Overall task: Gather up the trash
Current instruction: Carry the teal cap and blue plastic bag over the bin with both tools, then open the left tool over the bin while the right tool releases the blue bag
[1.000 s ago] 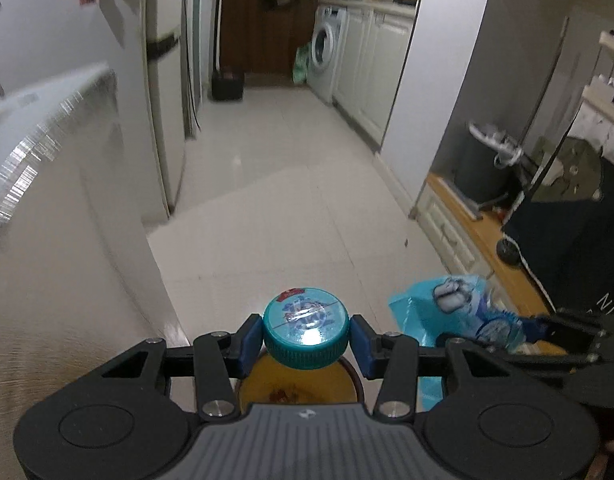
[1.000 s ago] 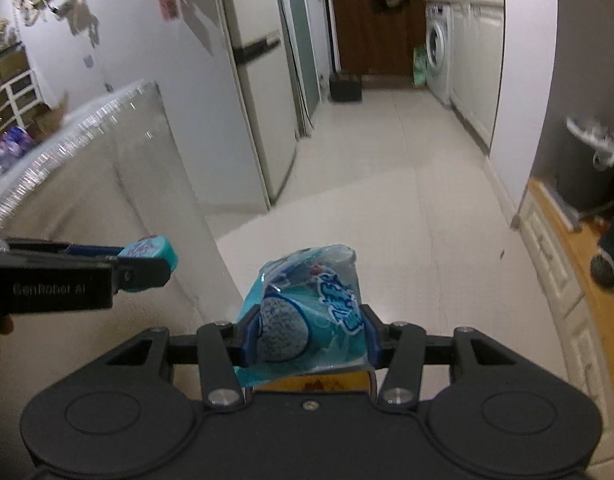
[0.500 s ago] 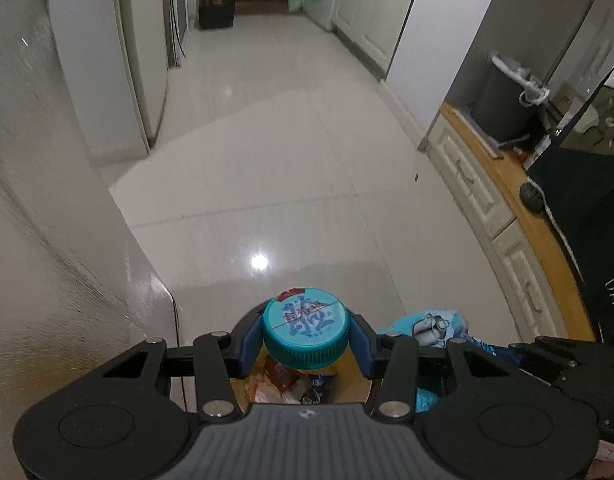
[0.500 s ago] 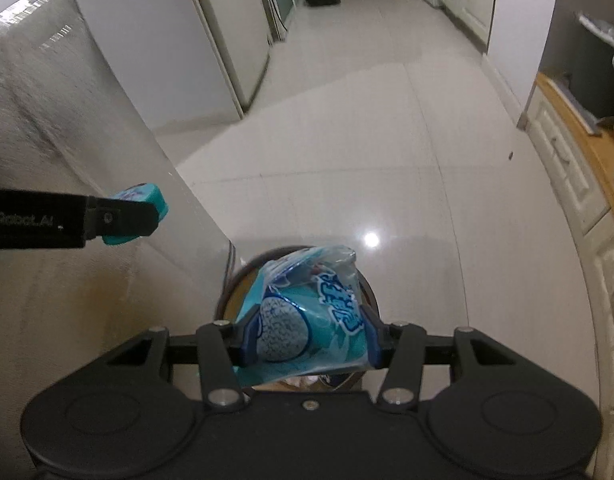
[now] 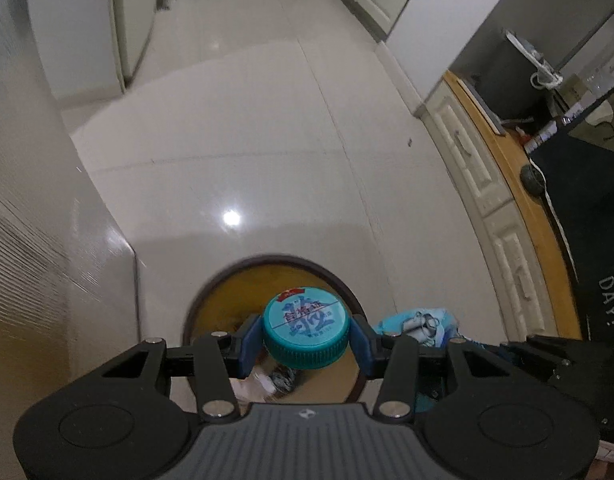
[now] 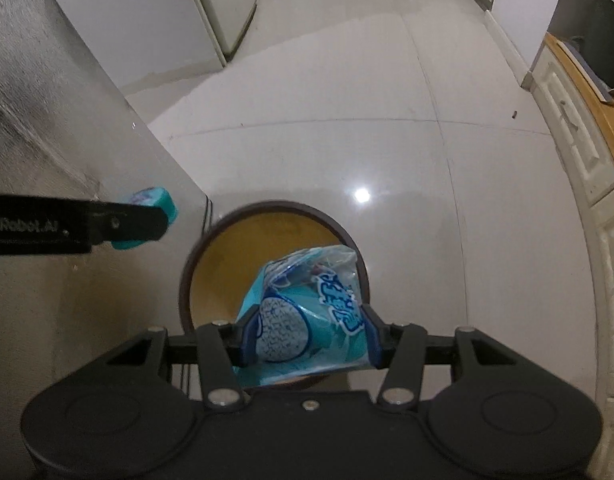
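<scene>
Left gripper (image 5: 306,342) is clamped on a teal bottle cap (image 5: 306,327) and right gripper (image 6: 307,336) pinches a blue snack wrapper (image 6: 307,312), both angled down over the round brown trash bin (image 6: 211,236) on the floor (image 6: 347,100).

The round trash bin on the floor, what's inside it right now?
Inside the trash bin, crumpled wrappers lie at the bottom. The teal cap and left gripper cover the rest.

Glossy pale tile floor (image 5: 275,128) w/ one bright lamp glare (image 5: 231,217). Left of floor: brushed-metal panel (image 6: 35,120), white cabinets (image 5: 87,32) behind it. Right of floor: cream drawer unit (image 5: 479,184) w/ wood top, dark bin (image 5: 503,68) beyond.
</scene>
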Demonstrator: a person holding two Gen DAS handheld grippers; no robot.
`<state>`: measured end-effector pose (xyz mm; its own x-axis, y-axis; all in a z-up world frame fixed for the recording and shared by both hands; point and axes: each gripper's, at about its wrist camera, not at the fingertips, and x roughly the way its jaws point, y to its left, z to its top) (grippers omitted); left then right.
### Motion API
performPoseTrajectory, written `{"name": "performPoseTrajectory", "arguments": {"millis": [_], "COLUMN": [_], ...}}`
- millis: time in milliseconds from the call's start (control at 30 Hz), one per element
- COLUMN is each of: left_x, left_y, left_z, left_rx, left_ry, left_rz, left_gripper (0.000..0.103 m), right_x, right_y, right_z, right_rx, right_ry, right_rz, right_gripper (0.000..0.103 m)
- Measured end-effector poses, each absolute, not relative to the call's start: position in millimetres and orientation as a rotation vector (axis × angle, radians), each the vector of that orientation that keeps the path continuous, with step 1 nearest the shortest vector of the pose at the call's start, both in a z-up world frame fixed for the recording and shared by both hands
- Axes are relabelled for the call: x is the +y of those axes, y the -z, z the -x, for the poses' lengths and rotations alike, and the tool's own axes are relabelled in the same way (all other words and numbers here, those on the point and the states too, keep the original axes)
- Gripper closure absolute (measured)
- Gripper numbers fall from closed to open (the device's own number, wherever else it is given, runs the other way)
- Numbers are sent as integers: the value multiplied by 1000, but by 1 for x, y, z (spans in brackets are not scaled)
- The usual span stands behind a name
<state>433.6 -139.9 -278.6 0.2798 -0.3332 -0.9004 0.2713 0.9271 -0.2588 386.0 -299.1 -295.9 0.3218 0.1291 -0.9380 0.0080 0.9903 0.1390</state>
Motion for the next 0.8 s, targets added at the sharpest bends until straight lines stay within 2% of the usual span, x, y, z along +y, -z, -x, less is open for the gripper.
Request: {"name": "performPoseTrajectory", "arguments": {"millis": [67,133,200,233,533,700,800], "left_x": [-142,-141,-139,-137,-126,-113,-106], "left_y": [289,298,306,309,315,313,312], "left_z": [-433,-432,-432,-431,-427,-427,-426], "left_rx": [1246,1268,1289,1292,1306,1305,1304], "left_ry": [410,405,387,376,299,256,233], "left_rz": [74,98,116,114,24,7,12], "left_gripper": [54,50,20,17,16,11,8], "right_x": [-299,-301,-303,-303,-303,-299,-293], "right_y": [299,300,301,302,312,317,315], "right_z": [-386,-387,-386,-387,-393,-397,-396], "right_rx": [1251,1253,1255,1255,1268,1251,1199], "right_ry": [-84,-86,-86,-87,-110,-123,-143], "right_rz": [-122,-122,-128,-129,-124,-111,-113], "right_gripper": [51,51,51,51,50,47,36]}}
